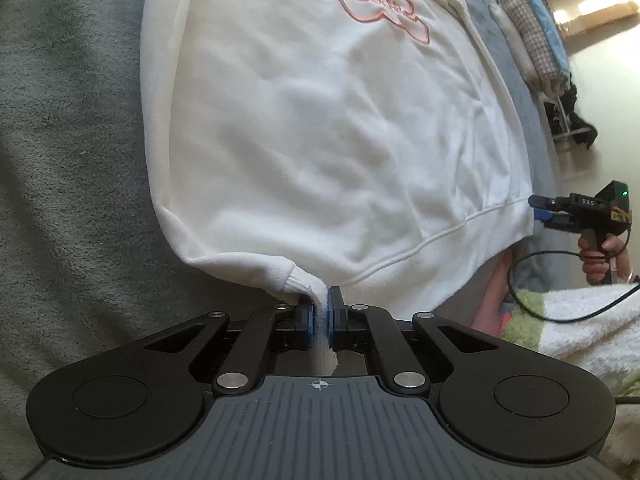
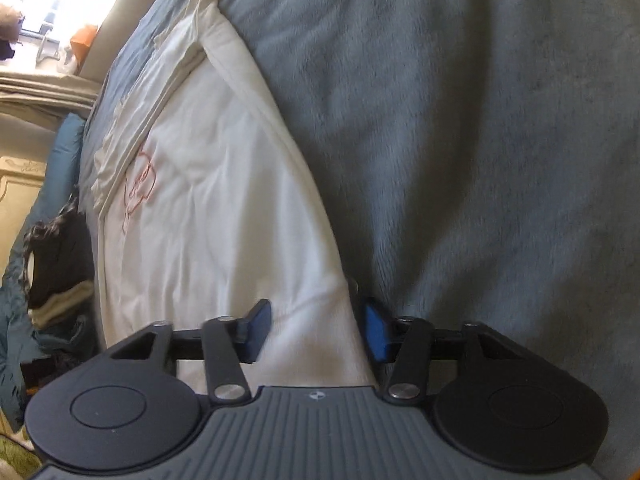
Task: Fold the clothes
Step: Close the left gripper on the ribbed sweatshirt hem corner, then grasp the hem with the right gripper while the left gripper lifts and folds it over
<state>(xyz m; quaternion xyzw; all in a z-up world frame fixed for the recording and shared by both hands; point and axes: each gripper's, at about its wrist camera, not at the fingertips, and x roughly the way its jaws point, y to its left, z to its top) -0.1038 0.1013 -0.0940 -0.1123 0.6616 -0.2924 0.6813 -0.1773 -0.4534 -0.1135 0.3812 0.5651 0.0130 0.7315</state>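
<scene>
Two claws worked at one white sweatshirt (image 1: pixel 320 128), which lay spread flat on a grey blanket (image 1: pixel 72 160) covering a bed, its pink outline drawing (image 1: pixel 380 8) toward the far end. The left claw (image 1: pixel 319 316) sat at the near hem corner, where a cuff of the sweatshirt (image 1: pixel 306 284) bunched up, and its blue pads (image 1: pixel 308 322) were pinched tight on a strip of that white cloth, which ran down between them. The right claw (image 2: pixel 316 334) hovered over the opposite bottom corner of the sweatshirt, its jaws partly apart; the white cloth edge lay in the gap between the two blue pads (image 2: pixel 260 334), nearer the right-hand pad, though no firm squeeze on it showed. From the left wrist view the right claw appeared just beside the hem's far corner, gripped by a hand (image 1: pixel 600 256) with a black cable (image 1: pixel 532 304) trailing from it. Folded laundry (image 1: pixel 532 32) was stacked beyond the sweatshirt.
</scene>
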